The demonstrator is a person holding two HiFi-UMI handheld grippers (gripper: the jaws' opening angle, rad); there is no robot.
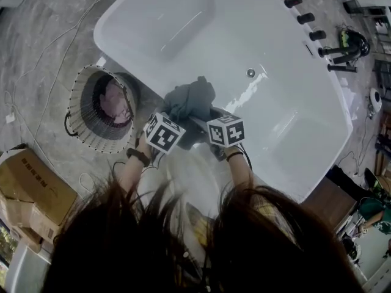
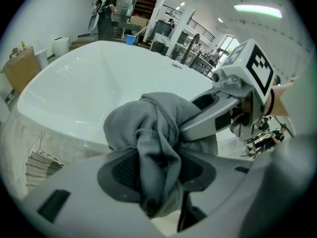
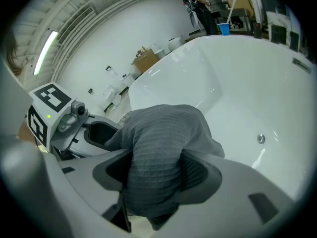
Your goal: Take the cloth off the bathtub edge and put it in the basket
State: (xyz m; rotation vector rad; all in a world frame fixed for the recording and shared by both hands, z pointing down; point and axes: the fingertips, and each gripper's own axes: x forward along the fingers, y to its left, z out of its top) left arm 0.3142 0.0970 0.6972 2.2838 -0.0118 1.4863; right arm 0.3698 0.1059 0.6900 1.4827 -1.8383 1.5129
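Head view: the cloth (image 1: 192, 99) sits bunched on the near bathtub (image 1: 183, 23) edge. Left gripper (image 2: 156, 172) and right gripper (image 3: 151, 175) jaws both clamp it. Risk: uneven lifting drops it short of the left basket (image 1: 76, 102).

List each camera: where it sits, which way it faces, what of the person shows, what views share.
Head view: on the person's head, facing steeply down at bathtub and basket; hair, forearms, left hand-held gripper, right hand-held gripper show.
Left gripper view: rides the left one, looks along jaws shut on the cloth; right wrist shows.
Right gripper view: rides the right one, jaws on the same cloth; no body clear.
Shared: cloth, bathtub.
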